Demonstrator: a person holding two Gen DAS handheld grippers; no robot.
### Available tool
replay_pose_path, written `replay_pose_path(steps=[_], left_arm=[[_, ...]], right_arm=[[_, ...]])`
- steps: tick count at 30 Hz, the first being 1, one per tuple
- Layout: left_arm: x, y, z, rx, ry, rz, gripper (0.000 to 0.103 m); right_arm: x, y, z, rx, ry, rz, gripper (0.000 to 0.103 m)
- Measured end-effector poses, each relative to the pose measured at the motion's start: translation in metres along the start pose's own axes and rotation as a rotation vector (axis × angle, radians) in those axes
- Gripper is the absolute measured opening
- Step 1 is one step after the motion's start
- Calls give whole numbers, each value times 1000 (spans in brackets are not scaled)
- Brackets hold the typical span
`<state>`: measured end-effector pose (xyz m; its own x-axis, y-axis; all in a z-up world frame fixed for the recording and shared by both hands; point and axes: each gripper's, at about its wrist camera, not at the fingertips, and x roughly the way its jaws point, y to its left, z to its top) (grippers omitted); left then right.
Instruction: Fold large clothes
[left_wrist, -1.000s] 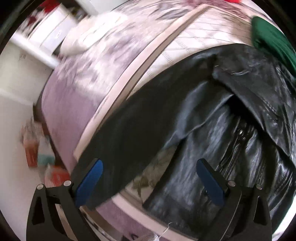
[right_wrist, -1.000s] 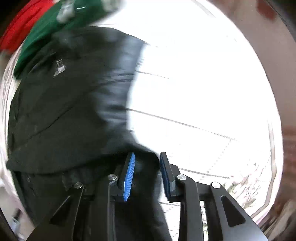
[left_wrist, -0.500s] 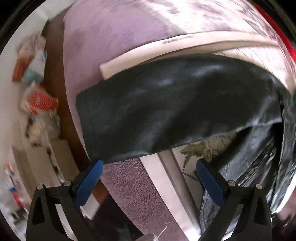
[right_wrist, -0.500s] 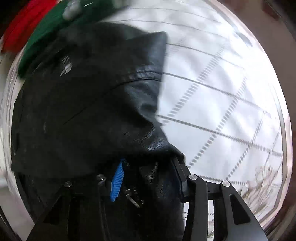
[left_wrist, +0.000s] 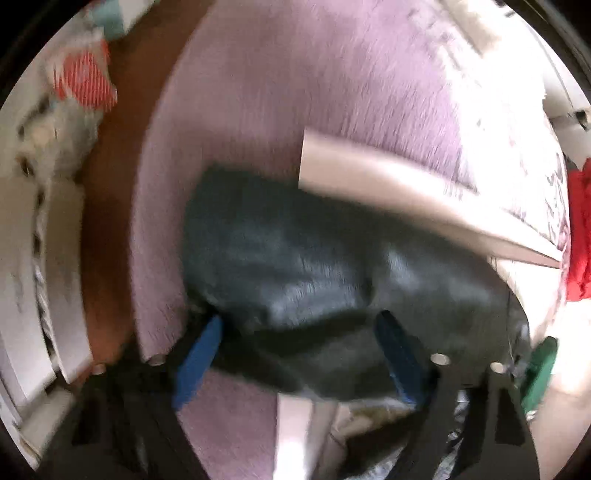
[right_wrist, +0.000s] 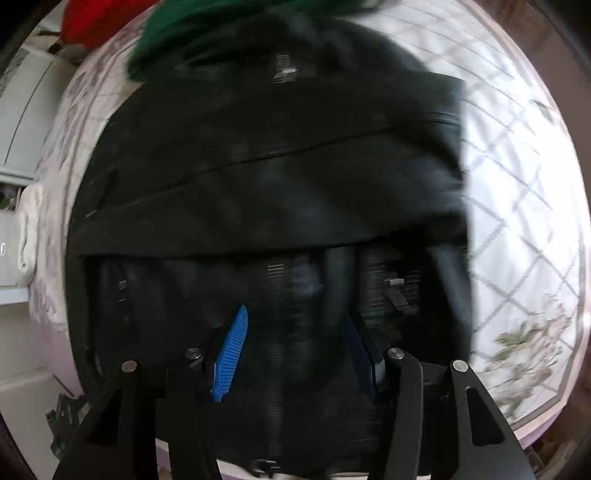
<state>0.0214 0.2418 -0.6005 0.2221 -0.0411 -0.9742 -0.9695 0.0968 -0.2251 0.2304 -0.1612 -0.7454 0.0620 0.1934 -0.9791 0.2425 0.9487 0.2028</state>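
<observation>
Broadly, the black leather jacket (right_wrist: 266, 177) fills the right wrist view: smooth, faintly glossy hide with a stitched seam across it and one layer folded over the lower body, lying on the bed's white quilted cover (right_wrist: 524, 206), whose dotted stitching forms a diamond grid. The right gripper (right_wrist: 295, 347) has its jaws spread, ribbed blue pads either side of jacket leather, neither clearly pressing it. Only the left wrist view shows the jacket's sleeve (left_wrist: 295, 266), a soft rounded tube reaching over the bed's near edge onto a fuzzy lilac blanket (left_wrist: 332, 92), beside the cover's pale flat border. The left gripper (left_wrist: 299, 354) also has its jaws spread, straddling the sleeve end. Green (right_wrist: 177, 40) and red (right_wrist: 99, 18) garments lie at the jacket's far side.
</observation>
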Motion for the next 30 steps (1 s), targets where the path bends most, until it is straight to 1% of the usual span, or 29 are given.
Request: replay_pose_path(steps=[2,4,6,7,10,11,12,13,14,15,16,17,18,19,20,21,22,23,24,25,26,27,28,30], left_arm=[[-6,-7,15,62,-58,14,80],[-5,-14,31,86,-73,11,80],[-6,-19,41,109,-63,4,80],[-10,-17,43,123,-52,-2,80],[-27,-9,28,170,-33,-53,80],[-31,-6,19,161,-16,-78,80],[-33,9,16,141,3,-107,80],[-34,15,10,113,31,-120,80],[-29,26,-4,61,75,-131,80],[-28,33,-7,-1,115,-158,80],[-23,43,-10,-70,147,-205,80],[-18,51,-12,-126,161,-240,80],[-14,54,-12,-167,157,-252,80],[-11,55,-13,-192,146,-254,80],[-6,57,-9,-219,118,-255,80],[-2,57,-3,-234,83,-245,80],[-1,56,3,-247,53,-220,80],[-3,54,8,-263,19,-196,74],[-4,55,13,-266,-20,-140,63],[-9,49,16,-257,-55,-86,44],[-14,45,18,-239,-92,-47,24],[-20,38,20,-211,-125,-26,15],[-31,24,22,-150,-173,6,13],[-47,5,25,-59,-245,40,10]], right_arm=[[8,27,-19,-12,-2,18,55],[20,54,-41,-33,2,27,55],[25,71,-59,-61,14,44,55],[26,78,-65,-75,20,47,55],[41,104,-98,-115,37,58,55],[43,113,-98,-122,43,62,55],[49,120,-111,-127,53,69,55],[48,123,-119,-129,65,74,55],[57,138,-116,-131,75,76,55],[63,143,-125,-131,83,77,55],[72,145,-139,-131,96,78,55],[78,151,-140,-132,103,76,55],[85,158,-141,-134,108,74,55],[89,175,-117,-137,111,71,55],[88,179,-101,-139,113,69,55],[95,184,-109,-141,116,70,55],[91,168,-101,-144,121,70,55],[99,186,-60,-149,124,67,55],[106,193,-67,-158,124,59,55],[94,205,-28,-167,124,50,55],[98,215,-35,-194,107,31,55],[97,228,-21,-221,90,11,55],[94,245,-14,-248,72,-21,55],[94,260,-16,-287,43,-96,55]])
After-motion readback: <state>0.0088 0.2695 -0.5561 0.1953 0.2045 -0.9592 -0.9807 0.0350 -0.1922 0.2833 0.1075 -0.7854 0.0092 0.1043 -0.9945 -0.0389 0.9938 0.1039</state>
